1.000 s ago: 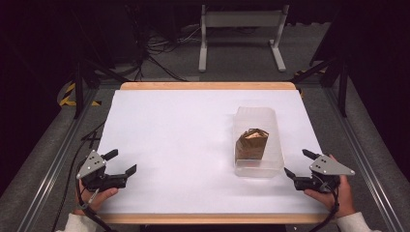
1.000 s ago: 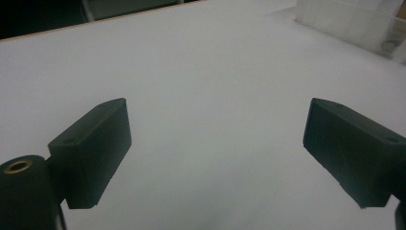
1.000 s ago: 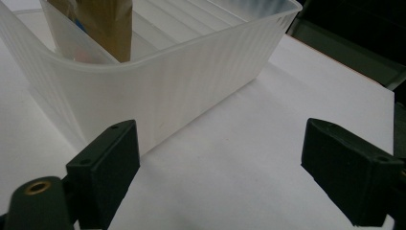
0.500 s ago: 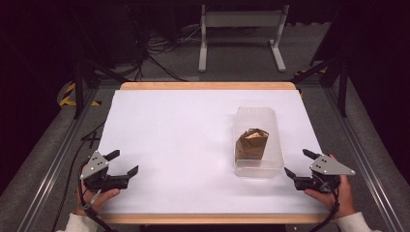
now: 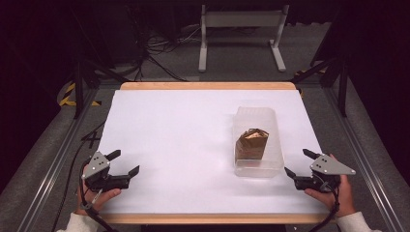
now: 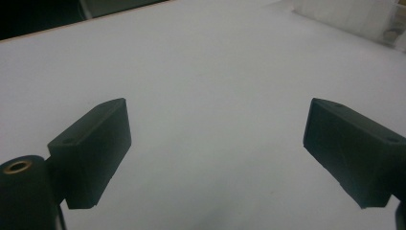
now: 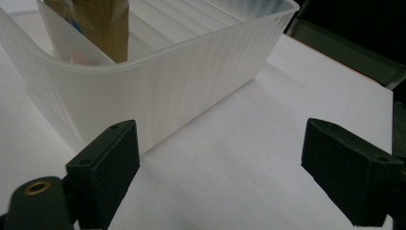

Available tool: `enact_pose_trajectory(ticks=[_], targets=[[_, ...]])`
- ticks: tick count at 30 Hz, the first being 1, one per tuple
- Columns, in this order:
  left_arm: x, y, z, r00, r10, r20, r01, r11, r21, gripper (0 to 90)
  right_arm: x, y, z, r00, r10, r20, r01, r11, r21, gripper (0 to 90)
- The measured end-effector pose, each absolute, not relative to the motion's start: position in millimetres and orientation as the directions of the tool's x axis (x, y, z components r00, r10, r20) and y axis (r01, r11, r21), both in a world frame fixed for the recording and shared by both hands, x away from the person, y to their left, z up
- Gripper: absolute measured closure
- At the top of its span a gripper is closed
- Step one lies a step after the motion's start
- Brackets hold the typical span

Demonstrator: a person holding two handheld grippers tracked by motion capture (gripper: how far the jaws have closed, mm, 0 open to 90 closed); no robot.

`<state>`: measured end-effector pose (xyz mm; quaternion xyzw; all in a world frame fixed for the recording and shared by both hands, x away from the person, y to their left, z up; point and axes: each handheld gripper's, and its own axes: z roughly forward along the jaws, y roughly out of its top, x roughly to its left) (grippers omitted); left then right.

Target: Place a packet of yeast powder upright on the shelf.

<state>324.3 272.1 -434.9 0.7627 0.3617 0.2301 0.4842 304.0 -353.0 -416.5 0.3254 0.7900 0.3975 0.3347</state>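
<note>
From above, a clear plastic bin (image 5: 257,145) sits on the right half of the white table (image 5: 183,140), with a brown bag (image 5: 251,142) standing inside it. The right gripper (image 5: 297,164) rests near the front right corner, just beside the bin's near end, jaws spread wide and holding nothing. The left gripper (image 5: 123,163) sits at the front left, well apart from the bin, its jaws likewise spread and empty.

The right gripper view brings what the overhead one cannot: the bin's (image 7: 182,81) ribbed, cloudy wall close up, and the bag (image 7: 103,24) leaning by a thin inner divider. The left gripper view looks across bare tabletop (image 6: 206,96), with the bin (image 6: 349,17) as a blurred pale shape at the top right.
</note>
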Motion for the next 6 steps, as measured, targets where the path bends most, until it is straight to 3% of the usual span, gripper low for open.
enact_pose_trajectory(ticks=[6], targets=[[325.6,269.1,-434.3,0.633,0.774,0.021,0.324,-0.289,0.901,9.6,303.9,-354.2,-416.5,-0.561,0.783,-0.267,0.249,0.468,0.848,13.5]])
